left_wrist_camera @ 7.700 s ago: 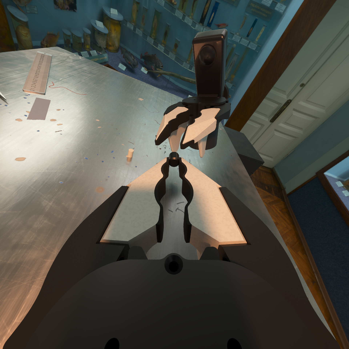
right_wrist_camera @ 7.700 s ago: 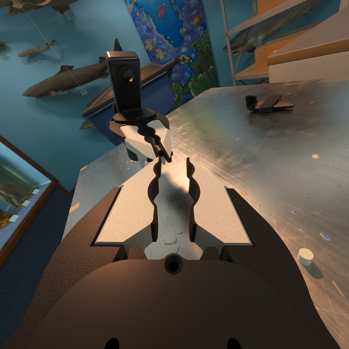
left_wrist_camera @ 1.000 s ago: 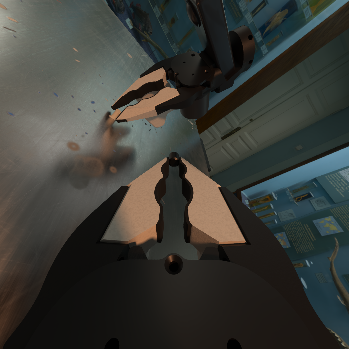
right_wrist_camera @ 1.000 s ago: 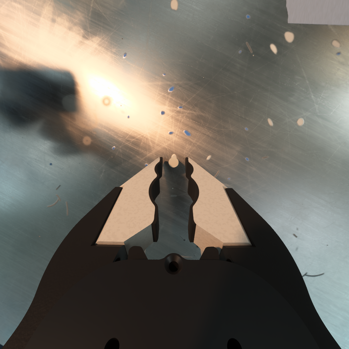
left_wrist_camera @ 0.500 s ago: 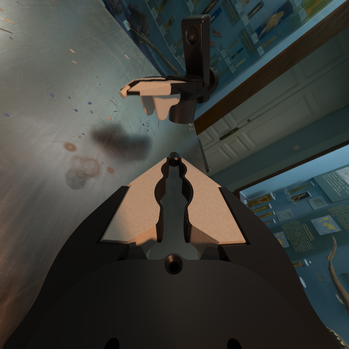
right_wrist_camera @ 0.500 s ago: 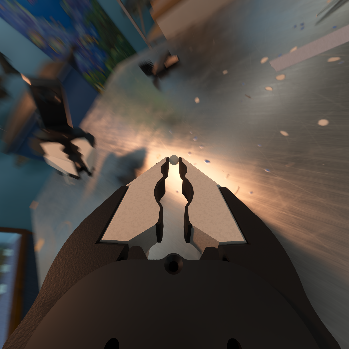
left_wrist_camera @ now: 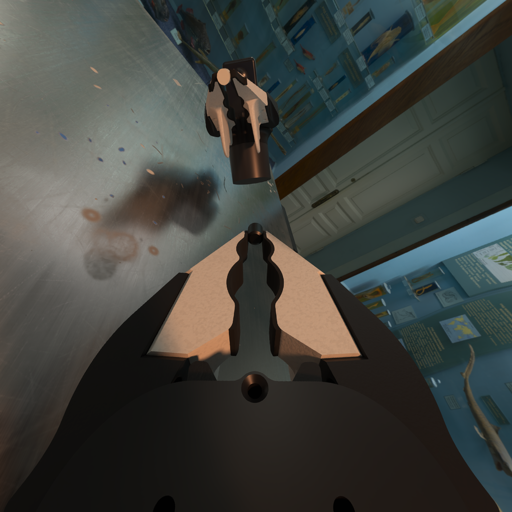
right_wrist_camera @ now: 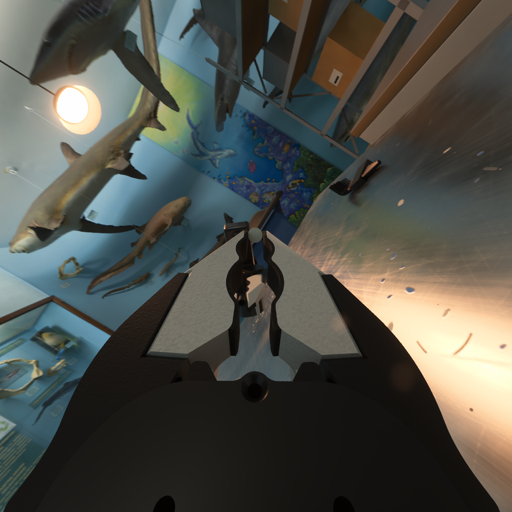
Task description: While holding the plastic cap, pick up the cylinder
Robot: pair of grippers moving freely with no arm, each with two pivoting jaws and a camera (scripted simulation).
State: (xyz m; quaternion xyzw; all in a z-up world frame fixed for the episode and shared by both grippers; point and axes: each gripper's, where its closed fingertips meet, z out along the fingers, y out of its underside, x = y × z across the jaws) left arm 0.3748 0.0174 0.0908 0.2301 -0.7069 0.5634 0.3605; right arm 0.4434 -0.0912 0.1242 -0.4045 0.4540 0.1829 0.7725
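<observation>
Scratched steel bench (left_wrist_camera: 83, 83) fills the left of the left wrist view, with fish display cases behind. Two claws show. One black plastic cap (left_wrist_camera: 255, 233) sits pinched at the tips of the left claw (left_wrist_camera: 255, 235). One pale cylinder (right_wrist_camera: 255, 235) is pinched at the tips of the right claw (right_wrist_camera: 255, 236), raised clear of the bench. One black hex-key set (right_wrist_camera: 356, 177) lies far off.

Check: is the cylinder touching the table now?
Apart. In the left wrist view the cylinder sits pinched at the right gripper fingertips, raised off the table, with the gripper's shadow lying separately on the metal.
</observation>
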